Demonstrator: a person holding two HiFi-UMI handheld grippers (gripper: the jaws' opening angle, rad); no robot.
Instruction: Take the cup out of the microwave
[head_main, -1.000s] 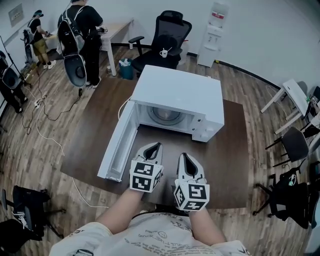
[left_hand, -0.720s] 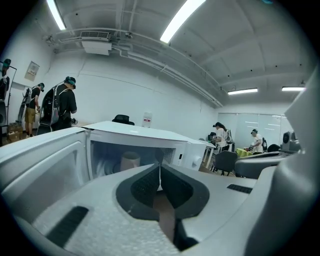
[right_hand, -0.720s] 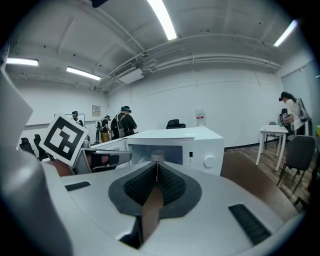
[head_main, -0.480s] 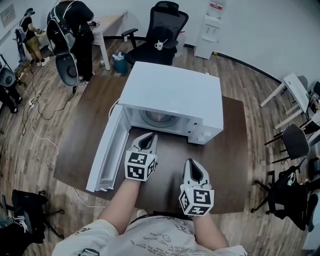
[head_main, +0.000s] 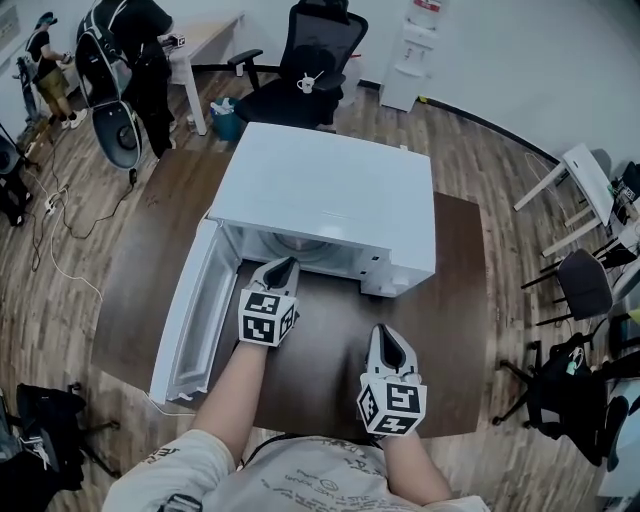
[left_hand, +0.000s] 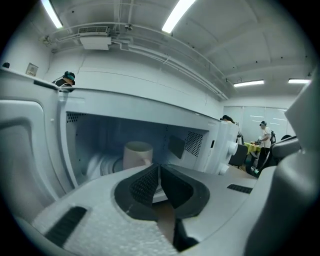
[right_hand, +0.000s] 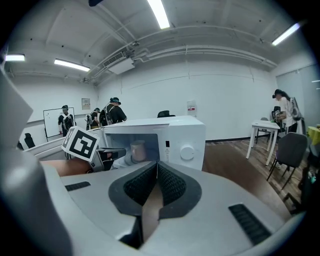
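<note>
The white microwave stands on the dark table with its door swung open to the left. In the left gripper view a pale cup stands upright on the turntable inside the cavity, a little ahead of my left gripper, whose jaws are shut with nothing between them. From the head view the left gripper is at the mouth of the cavity; the cup is hidden there. My right gripper rests back over the table, shut and empty. It sees the cup and the left gripper's marker cube.
The table ends close behind the microwave and near my body. A black office chair stands beyond it. People work at a desk at the back left. Cables lie on the floor at the left; chairs stand at the right.
My left gripper has moved forward from the table's middle to the microwave opening. The right gripper has stayed near the front edge. The head view has shifted closer over the microwave.
</note>
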